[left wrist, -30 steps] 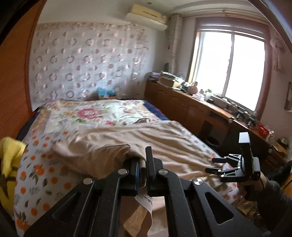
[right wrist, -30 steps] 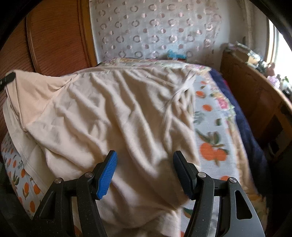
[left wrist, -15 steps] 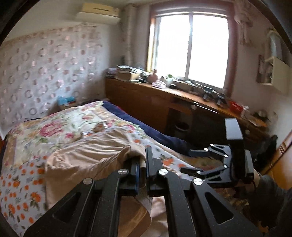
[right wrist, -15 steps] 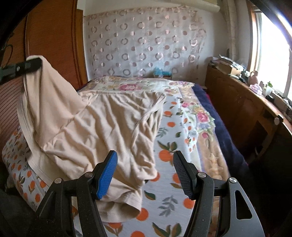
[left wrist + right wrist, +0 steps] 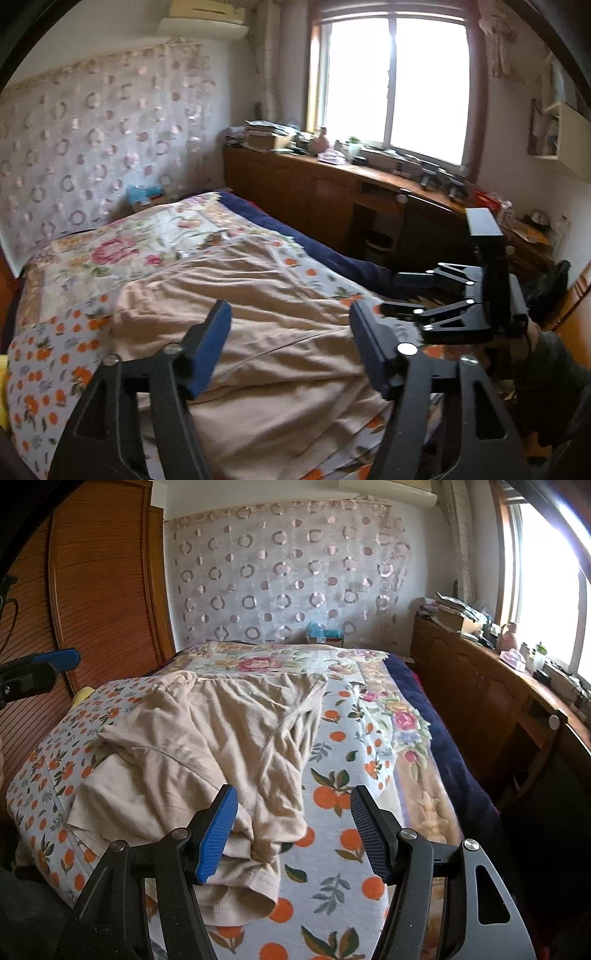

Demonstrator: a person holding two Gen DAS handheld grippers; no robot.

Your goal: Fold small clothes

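left gripper (image 5: 290, 345) jaws were spread, holding nothing; right gripper (image 5: 293, 829) jaws too. the beige garment (image 5: 221, 738) lay rumpled on the bed (image 5: 369, 786), bunched at its near hem, one edge hanging off the bed's near-left corner. risk: grabbing two bunched layers would skew the fold, and a tug could slide it off that corner. open bedspread lay right of the garment; the wooden cabinet (image 5: 476, 690) bounded the bed's right side.
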